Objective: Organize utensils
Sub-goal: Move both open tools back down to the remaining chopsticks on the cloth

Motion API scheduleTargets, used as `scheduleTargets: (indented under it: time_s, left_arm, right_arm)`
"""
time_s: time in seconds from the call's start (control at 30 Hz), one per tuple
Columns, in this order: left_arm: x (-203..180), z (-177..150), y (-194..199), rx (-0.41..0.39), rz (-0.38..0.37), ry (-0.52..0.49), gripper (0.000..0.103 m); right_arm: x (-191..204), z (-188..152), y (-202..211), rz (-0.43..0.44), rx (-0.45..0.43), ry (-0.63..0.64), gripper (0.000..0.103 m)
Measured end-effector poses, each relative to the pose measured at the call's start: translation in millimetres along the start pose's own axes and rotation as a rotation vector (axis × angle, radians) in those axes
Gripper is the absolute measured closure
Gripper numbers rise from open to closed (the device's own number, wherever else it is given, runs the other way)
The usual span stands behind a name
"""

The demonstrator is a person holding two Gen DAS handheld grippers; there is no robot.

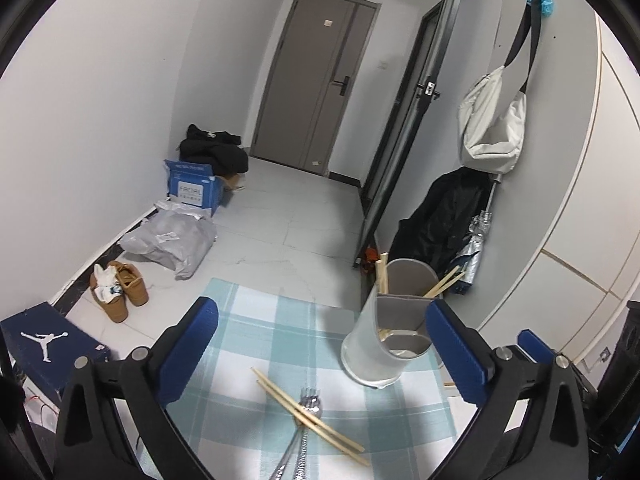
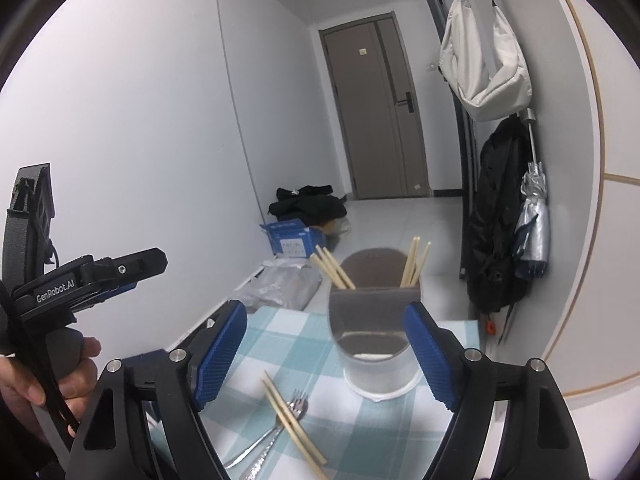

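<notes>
Two grippers in view, both with jaws spread wide and nothing between the pads: left gripper (image 1: 322, 342) and right gripper (image 2: 326, 354), each hanging above the checked cloth (image 1: 256, 336). One grey utensil holder (image 1: 390, 338) standing upright on the cloth, at its far right part. Four chopsticks (image 2: 334, 270) counted in the holder from the right wrist view, two leaning left and two leaning right. Two more chopsticks (image 1: 310, 418) lying loose on the cloth, side by side, crossing over the forks (image 1: 310, 402). Number of forks hard to tell; at least two handles seen. Only in the left wrist view: one pair of brown shoes (image 1: 120, 290) and one dark blue shoe box (image 1: 52, 344). Only in the right wrist view: a hand (image 2: 48, 376) holding the left gripper's handle.
</notes>
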State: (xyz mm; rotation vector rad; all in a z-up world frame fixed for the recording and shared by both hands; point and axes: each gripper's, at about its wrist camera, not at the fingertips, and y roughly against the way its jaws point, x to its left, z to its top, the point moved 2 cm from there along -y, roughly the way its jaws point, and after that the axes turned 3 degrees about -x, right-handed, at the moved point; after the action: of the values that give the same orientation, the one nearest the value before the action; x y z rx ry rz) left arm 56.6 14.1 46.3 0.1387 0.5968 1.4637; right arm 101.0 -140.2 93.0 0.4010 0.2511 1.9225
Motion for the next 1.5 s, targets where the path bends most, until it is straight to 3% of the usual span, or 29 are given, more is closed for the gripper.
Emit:
scheduleTargets:
  time_s: [0.37,0.57,0.8,0.97,1.33,1.5]
  left_arm:
    - [30.7,-36.8,-13.1,0.016,0.062,-0.001,0.001]
    - [50.6,-60.0,-36.5,0.113,0.07,0.033,0.001]
    - [70.5,-77.7,-55.9,0.266,0.064,0.156,0.001]
    - [86.3,-72.1,-58.4,0.277,0.069,0.227,0.001]
    - [116.9,-55.4,-60.2,0.232,0.083,0.356,0.001]
    - [152.2,-51.7,-66.9,0.242,0.068,0.501,0.001]
  right_arm:
    - [11.3,-37.9,-19.6,0.024,0.084,0.016,0.019]
    - [13.5,-65.1,-43.9,-0.002,0.175,0.041,0.019]
    - [9.7,-98.1,-82.1,-0.025,0.325,0.026,0.019]
    - [12.6,-114.2,-102.6,-0.039,0.412,0.07,0.02]
    - [44.2,-113.9,-155.0,0.028,0.493,0.17,0.02]
    - [62.5,-113.3,-198.3,0.07,0.583,0.207,0.028]
